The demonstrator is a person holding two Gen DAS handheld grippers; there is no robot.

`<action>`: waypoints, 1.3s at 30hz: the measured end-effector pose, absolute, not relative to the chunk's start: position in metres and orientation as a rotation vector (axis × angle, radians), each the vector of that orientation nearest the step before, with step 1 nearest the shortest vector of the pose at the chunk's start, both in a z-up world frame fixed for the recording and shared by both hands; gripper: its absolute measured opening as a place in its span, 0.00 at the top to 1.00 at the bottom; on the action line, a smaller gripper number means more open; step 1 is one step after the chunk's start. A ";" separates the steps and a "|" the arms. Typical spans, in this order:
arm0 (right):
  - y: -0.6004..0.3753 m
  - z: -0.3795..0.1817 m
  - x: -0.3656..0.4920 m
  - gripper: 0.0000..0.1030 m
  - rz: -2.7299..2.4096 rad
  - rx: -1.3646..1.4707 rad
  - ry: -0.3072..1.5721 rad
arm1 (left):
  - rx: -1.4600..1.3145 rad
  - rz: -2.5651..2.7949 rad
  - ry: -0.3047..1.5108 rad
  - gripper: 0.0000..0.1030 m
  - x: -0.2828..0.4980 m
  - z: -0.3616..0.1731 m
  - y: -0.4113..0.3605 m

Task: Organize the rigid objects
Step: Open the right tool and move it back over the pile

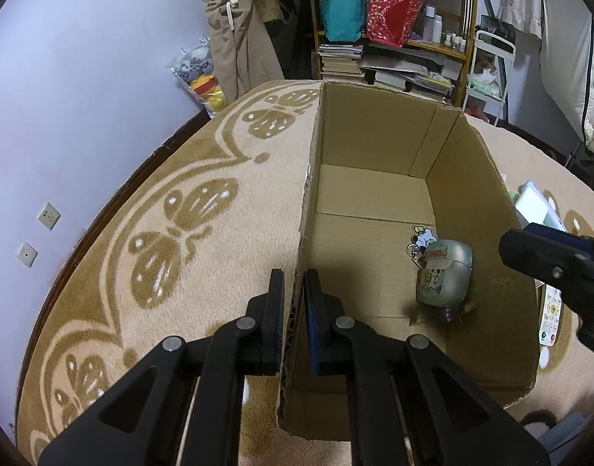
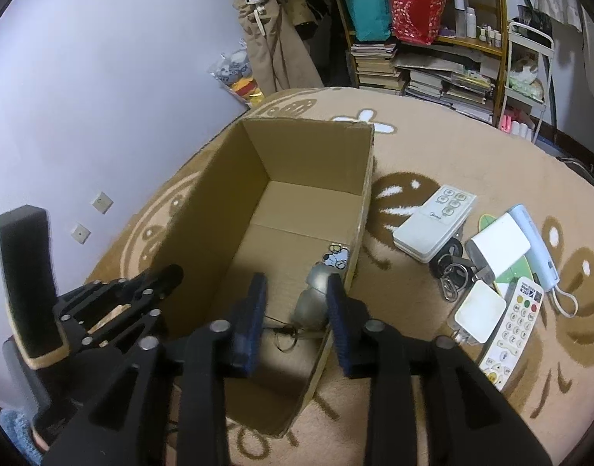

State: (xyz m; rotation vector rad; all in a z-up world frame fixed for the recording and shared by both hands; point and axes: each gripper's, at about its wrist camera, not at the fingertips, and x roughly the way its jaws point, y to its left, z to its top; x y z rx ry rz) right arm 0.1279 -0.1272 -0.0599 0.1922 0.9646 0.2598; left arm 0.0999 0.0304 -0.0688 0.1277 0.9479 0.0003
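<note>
We clamp the left gripper (image 1: 293, 299) on the cardboard box (image 1: 374, 194) wall to steady it; the right gripper (image 2: 297, 295), jaws open, hovers above the silver case (image 1: 444, 277) at the box's right wall

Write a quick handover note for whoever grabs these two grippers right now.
Left gripper: shut on the left wall of the cardboard box, steadying it.
Right gripper: open and holding nothing, above the box's near right corner.
Done: a silver case with cartoon stickers lies inside the box against its right wall.
Left: on the rug to the right of the box lie a white remote, a keypad remote, a key bunch, a small white square box, a white power bank and a pale blue handset.
</note>
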 end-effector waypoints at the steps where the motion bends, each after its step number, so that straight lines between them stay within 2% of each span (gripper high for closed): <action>1: -0.127 -0.058 0.127 0.49 0.255 0.187 0.957 | 0.127 0.000 0.948 0.91 0.099 -0.069 0.031; 2: -0.127 -0.056 0.126 0.41 0.246 0.179 0.948 | 0.128 0.000 0.947 0.91 0.100 -0.069 0.031; 6: -0.130 -0.047 0.124 0.27 0.214 0.151 0.917 | 0.127 -0.001 0.949 0.91 0.099 -0.069 0.031; 8: -0.133 -0.045 0.125 0.13 0.191 0.147 0.907 | 0.126 0.000 0.948 0.90 0.099 -0.069 0.031; 11: -0.142 -0.047 0.125 0.06 0.147 0.134 0.900 | 0.127 -0.001 0.947 0.90 0.099 -0.069 0.031; 26: -0.214 -0.078 0.128 0.06 -0.093 0.246 0.908 | 0.126 -0.002 0.953 0.90 0.099 -0.071 0.031; 39: -0.254 -0.124 0.125 0.06 -0.217 0.354 1.031 | 0.128 -0.001 0.961 0.90 0.098 -0.075 0.032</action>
